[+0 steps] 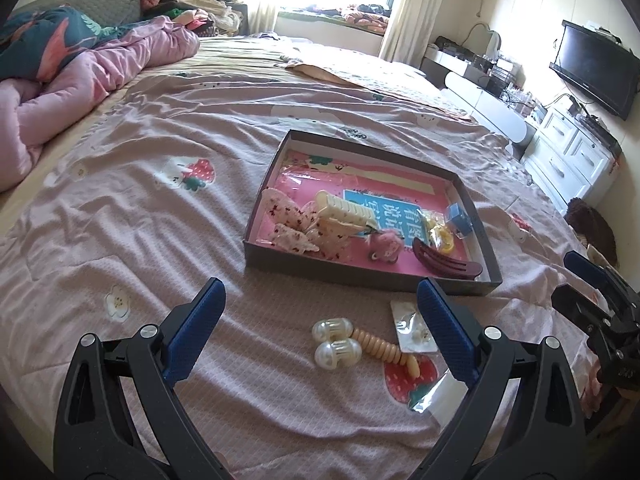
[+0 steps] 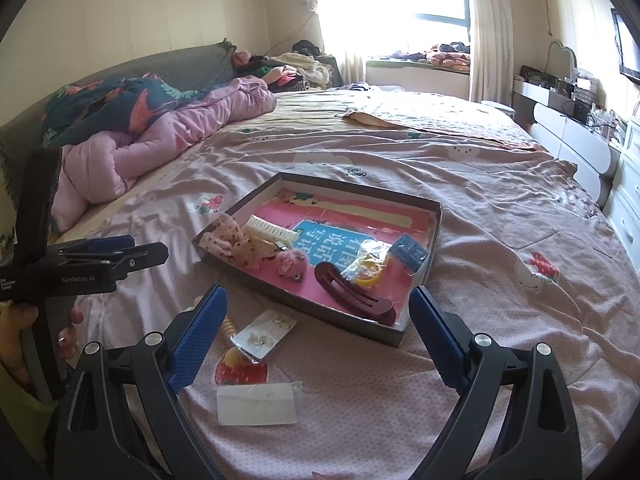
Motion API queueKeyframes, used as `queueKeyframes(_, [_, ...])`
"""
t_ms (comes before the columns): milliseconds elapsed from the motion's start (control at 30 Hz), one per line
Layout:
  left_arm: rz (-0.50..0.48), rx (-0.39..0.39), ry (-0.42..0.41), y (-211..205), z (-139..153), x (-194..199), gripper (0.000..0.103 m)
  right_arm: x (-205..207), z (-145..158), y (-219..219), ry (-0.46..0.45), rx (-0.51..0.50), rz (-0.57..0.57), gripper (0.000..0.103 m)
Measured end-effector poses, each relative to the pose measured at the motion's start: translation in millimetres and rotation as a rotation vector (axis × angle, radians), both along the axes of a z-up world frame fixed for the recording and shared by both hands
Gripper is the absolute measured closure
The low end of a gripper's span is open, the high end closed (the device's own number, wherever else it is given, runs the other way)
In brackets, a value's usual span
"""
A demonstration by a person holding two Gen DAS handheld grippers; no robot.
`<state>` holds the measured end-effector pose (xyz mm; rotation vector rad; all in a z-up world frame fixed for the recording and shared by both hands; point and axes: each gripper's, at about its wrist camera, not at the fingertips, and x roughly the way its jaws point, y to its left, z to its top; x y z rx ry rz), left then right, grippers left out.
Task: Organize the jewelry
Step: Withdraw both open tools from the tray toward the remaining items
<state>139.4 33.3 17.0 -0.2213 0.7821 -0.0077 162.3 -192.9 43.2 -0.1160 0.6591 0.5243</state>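
your left gripper (image 1: 320, 312) hangs spread wide, empty, over the cream pearl-ended beaded hair clip (image 1: 362, 346); its round ends could roll from a shallow pinch.

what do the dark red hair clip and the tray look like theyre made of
The dark red hair clip looks like smooth moulded plastic with a dull sheen along its curved prongs. The tray seems to be cardboard: thin, flat, matte grey walls with sharp folded corners and a printed pink liner, though that is only by look.
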Motion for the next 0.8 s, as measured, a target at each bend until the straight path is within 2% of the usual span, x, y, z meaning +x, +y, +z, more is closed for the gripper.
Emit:
queueKeyframes(367, [0.008, 0.028, 0.04, 1, -15, -3, 0.015, -16, -24, 10, 0.031, -0.028, 0.042, 0.013])
queueKeyframes(600, [-0.02, 0.031, 0.102, -4, -35, 2, 0.015, -16, -42, 17, 0.077, -0.04, 0.066, 0.013])
queueKeyframes(800, [-0.06, 0.02, 0.156, -9, -51, 8, 0.027, -4, -52, 16, 0.117, -0.038, 0.055, 0.013])
